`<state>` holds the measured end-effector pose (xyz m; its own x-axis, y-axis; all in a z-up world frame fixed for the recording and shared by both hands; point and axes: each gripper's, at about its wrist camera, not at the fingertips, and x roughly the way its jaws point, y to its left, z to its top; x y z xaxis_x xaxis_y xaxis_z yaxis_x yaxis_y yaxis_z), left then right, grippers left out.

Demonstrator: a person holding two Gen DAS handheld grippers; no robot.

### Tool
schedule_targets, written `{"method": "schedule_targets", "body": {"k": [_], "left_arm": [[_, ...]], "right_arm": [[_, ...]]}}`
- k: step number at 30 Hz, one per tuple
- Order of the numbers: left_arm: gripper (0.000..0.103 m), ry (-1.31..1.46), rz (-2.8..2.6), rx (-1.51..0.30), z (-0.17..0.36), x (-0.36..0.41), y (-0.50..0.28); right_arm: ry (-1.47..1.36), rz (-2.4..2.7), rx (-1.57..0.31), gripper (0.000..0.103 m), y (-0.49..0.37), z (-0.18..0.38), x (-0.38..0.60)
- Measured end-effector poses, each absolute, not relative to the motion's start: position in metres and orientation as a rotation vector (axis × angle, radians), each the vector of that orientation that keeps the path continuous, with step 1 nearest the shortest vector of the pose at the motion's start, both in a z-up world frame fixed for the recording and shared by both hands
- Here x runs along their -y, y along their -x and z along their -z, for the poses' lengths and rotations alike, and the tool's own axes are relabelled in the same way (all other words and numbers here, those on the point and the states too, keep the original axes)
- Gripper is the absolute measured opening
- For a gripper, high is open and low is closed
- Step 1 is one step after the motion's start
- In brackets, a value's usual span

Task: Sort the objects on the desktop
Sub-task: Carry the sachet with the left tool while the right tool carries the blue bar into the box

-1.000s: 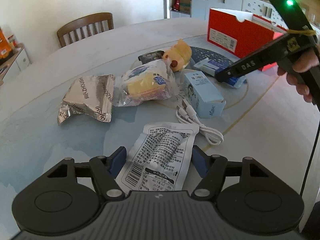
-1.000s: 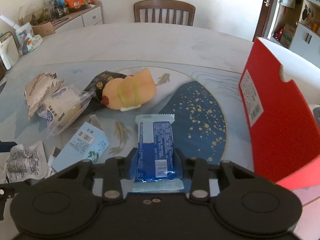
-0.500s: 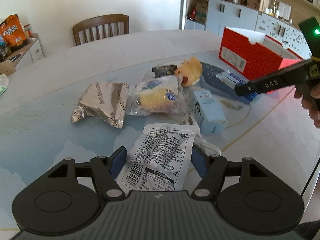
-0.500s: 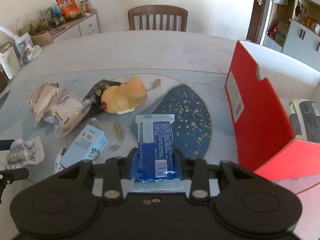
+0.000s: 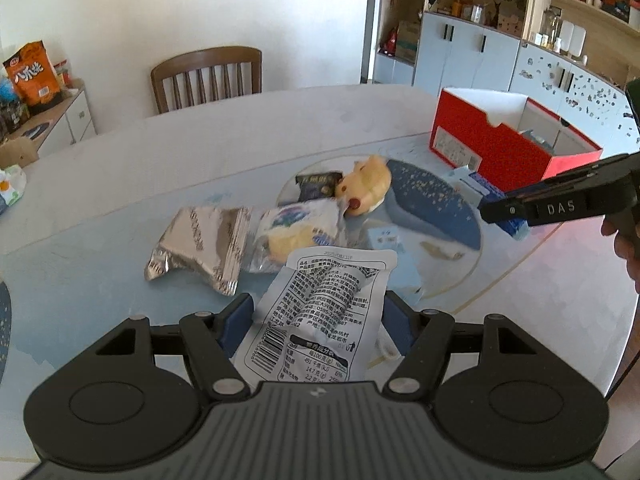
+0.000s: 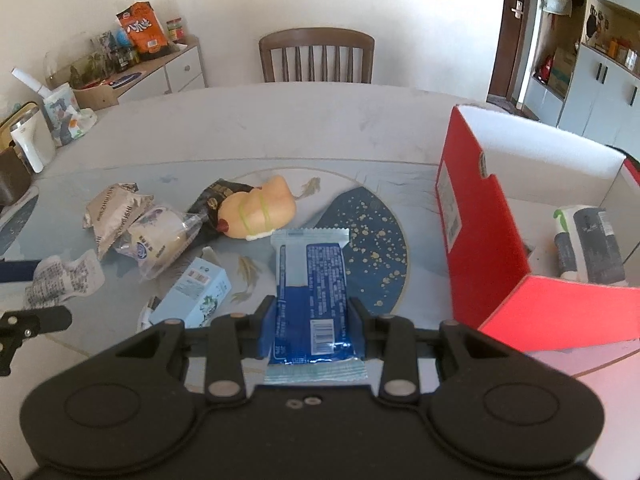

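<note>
- I'm looking across a round counter (image 6: 280, 128) in a dining room, with a wooden chair (image 6: 316, 56) at its far side and cupboards along the walls.
- My left gripper (image 5: 318, 316) is part closed on a white printed sachet (image 5: 320, 312), pinched at both edges and raised off the counter.
- My right gripper (image 6: 312, 320) is narrowed onto a blue snack packet (image 6: 310, 296), which stands out past the fingertips above the counter; in the left view a hand (image 5: 626, 240) carries it.
- The red box (image 6: 492, 248) sits open at the right, touching the counter's dark blue patch; a grey and white pouch (image 6: 588, 244) lies inside it.
- On the counter, near the middle: a yellow plush toy (image 6: 256, 212) lying over a black packet (image 6: 214, 200), a clear wrapped bun (image 6: 160, 236), a silver foil packet (image 6: 114, 216) just beside the bun, and a pale blue carton (image 6: 192, 294).
- An orange snack bag (image 6: 142, 30) stands on the side cabinet at the left.
</note>
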<state>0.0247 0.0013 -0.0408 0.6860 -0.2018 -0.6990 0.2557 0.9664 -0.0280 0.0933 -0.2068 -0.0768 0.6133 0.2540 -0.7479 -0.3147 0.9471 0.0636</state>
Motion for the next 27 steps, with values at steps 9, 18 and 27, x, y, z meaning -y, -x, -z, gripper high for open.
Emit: {"method": "schedule_targets", "body": {"k": [9,18,27], "left_arm": [[0.069,-0.063,0.276,-0.731,0.015,0.022,-0.033],[0.069,-0.069,0.319,-0.678,-0.008,0.057,-0.049],[0.069,-0.100,0.371,-0.632,-0.022,0.116,-0.075]], "right_arm": [[0.042,-0.322,-0.809,0.035,-0.088,0.047,0.231],[0.030,-0.281,-0.792,0.035,-0.096,0.027,0.268],[0.008,-0.254,-0.774,0.035,-0.113,0.019,0.310]]}}
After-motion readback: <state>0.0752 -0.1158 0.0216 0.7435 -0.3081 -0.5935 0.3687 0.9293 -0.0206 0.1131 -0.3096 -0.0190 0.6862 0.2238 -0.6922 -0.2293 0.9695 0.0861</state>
